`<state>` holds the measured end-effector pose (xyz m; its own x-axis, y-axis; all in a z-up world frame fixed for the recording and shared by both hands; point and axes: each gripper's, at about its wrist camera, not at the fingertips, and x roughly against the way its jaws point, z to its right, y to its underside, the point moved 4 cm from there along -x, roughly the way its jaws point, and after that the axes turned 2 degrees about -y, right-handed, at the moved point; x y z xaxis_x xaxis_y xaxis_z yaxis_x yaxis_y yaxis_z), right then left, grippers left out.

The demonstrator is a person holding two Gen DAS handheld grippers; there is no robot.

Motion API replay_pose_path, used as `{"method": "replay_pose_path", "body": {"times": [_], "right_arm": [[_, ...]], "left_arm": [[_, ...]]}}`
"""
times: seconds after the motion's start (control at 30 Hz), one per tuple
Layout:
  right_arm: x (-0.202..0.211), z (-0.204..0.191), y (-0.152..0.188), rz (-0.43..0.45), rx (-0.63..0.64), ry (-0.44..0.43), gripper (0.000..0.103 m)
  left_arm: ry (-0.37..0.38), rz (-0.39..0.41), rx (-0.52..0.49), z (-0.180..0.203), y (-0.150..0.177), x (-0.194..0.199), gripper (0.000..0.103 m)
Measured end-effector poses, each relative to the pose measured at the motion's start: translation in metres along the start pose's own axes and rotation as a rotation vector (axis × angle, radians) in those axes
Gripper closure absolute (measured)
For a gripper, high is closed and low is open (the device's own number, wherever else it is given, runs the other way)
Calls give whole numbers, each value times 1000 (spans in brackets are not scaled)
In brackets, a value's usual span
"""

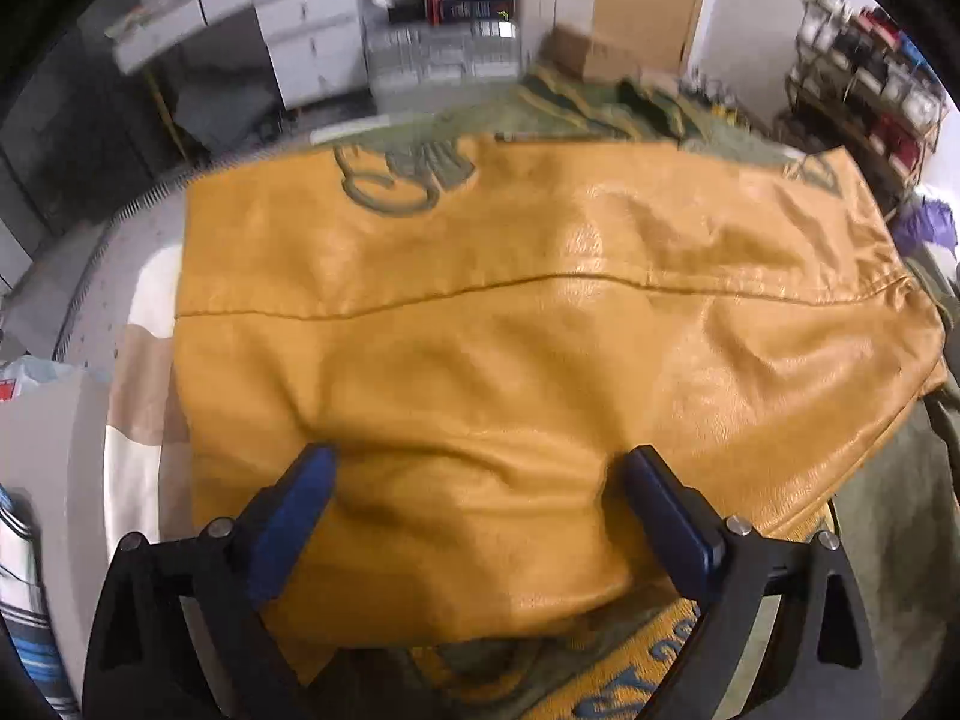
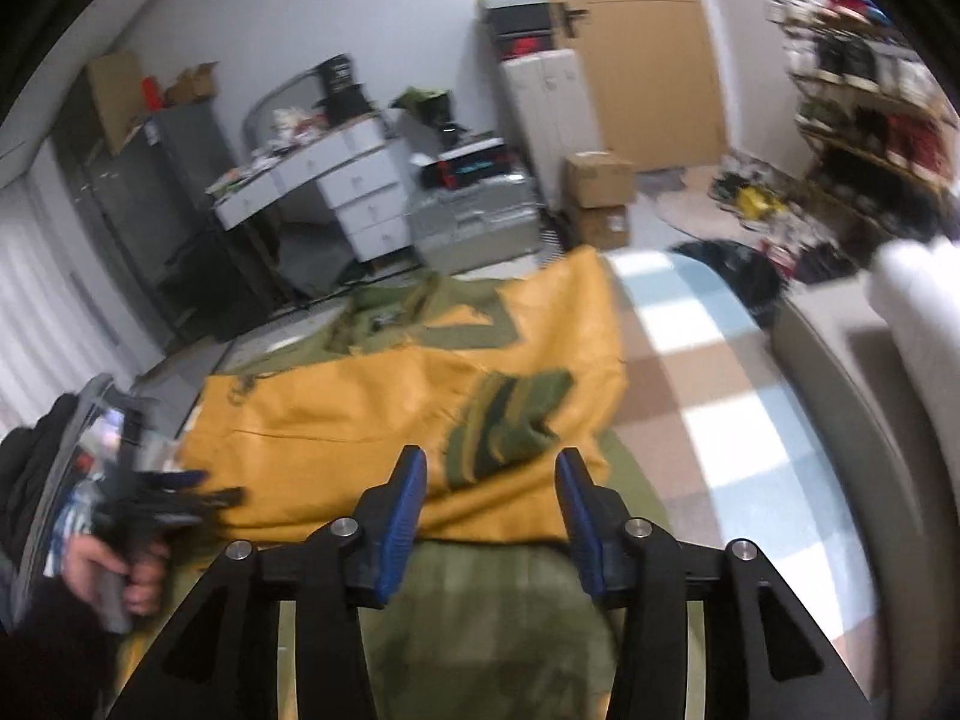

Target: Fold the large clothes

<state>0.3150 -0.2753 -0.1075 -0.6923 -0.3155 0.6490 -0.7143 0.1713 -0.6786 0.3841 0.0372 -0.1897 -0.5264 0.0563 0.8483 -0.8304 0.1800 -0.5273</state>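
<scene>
We are midway through folding a mustard-yellow leather jacket [image 1: 540, 312] with olive-green body panels and green lettering patches, spread across a bed with a checked bedspread [image 2: 708, 396]. Its yellow sleeves lie folded across the olive body. Our left gripper [image 1: 477, 468] hovers low over the near part of the yellow leather, jaws released and wide, holding nothing. Our right gripper [image 2: 491, 474] sits above the olive hem, jaws likewise spread and empty, just short of the striped green patch [image 2: 510, 420].

We judge the sleeves are already laid in, so the next move likely calls for pinching the near hem at two corners and carrying it over toward the collar.

Beyond the bed stand a white drawer unit [image 2: 366, 198], stacked cardboard boxes [image 2: 597, 198], a wooden door [image 2: 648, 54] and cluttered shelves [image 2: 870, 108].
</scene>
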Motion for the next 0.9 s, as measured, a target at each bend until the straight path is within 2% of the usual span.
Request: {"method": "replay_pose_path", "body": {"times": [0.1, 0.27, 0.33, 0.37, 0.43, 0.47, 0.5, 0.57, 0.6, 0.63, 0.67, 0.73, 0.83, 0.9], "right_arm": [[-21, -47, -19, -20, 83, -45, 52], [-93, -137, -49, -141, 164, -151, 50], [-133, -169, -59, -206, 161, -201, 50], [-154, -183, -62, -247, 157, -226, 52], [-192, -204, -60, -327, 141, -260, 63], [-216, -215, -56, -380, 161, -252, 75], [-242, -224, -49, -422, 215, -190, 83], [-276, -228, -27, -500, 287, -98, 84], [-290, -225, -17, -537, 293, -65, 90], [-301, -221, -7, -576, 292, -49, 90], [-299, -222, -10, -532, 321, -60, 94], [-295, -216, -10, -553, 338, -72, 94], [-249, -181, -32, -419, 308, -15, 89], [-217, -145, -43, -377, 261, 56, 87]], "left_arm": [[30, 95, 73, -8, 10, 15, 9], [151, 289, 257, -36, 22, 47, 9], [254, 326, 338, -52, 29, 56, 9], [296, 339, 380, -60, 30, 58, 9], [380, 360, 460, -72, 33, 60, 9], [409, 361, 494, -77, 32, 59, 9], [423, 357, 519, -82, 32, 58, 9], [447, 352, 565, -81, 26, 52, 9], [465, 344, 581, -82, 27, 51, 9], [462, 343, 578, -78, 26, 51, 9], [455, 342, 570, -74, 24, 51, 9], [438, 333, 557, -69, 21, 52, 9], [423, 326, 553, -72, 23, 54, 9], [416, 320, 552, -76, 21, 53, 9]]}}
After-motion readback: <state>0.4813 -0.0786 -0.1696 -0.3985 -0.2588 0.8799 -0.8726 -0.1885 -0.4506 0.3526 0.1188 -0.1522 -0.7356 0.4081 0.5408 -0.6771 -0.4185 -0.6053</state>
